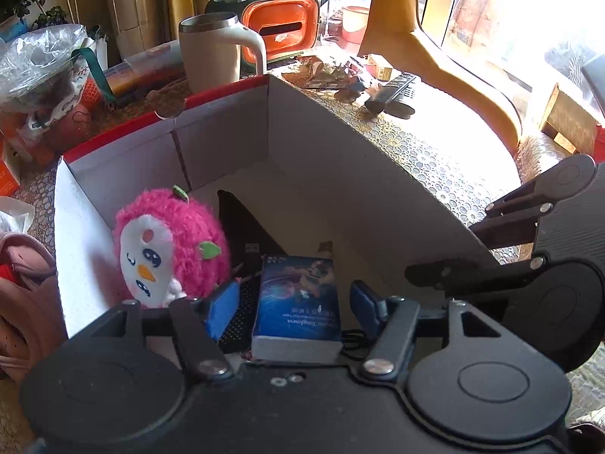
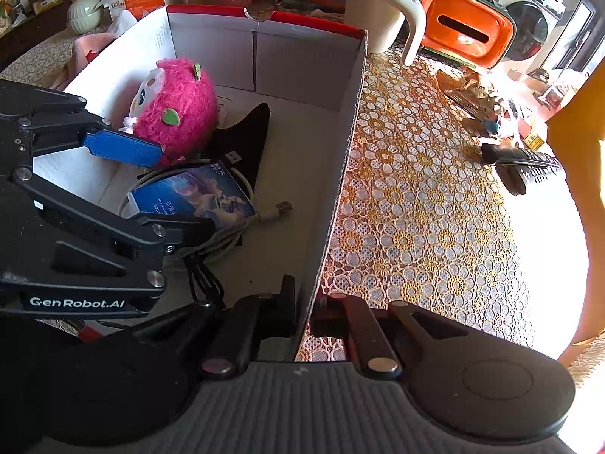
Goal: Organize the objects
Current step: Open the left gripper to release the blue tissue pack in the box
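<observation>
Inside the box (image 2: 340, 87), I hold my left gripper (image 1: 295, 304) spread around the tissue pack (image 1: 297, 310), right gripper (image 2: 302, 314) pinching the box's near wall.

Light source: strong daylight from the window (image 1: 529, 19), right of the box (image 1: 302, 121).
Glare: window area and tablecloth (image 2: 435, 208) edge blown out.
Shadows: box interior dim.
Distortion: fisheye bending at edges.

My left camera looks steeply down into the box (image 1: 321, 143) up close; my right camera straddles its side wall, sharing the box interior.
</observation>
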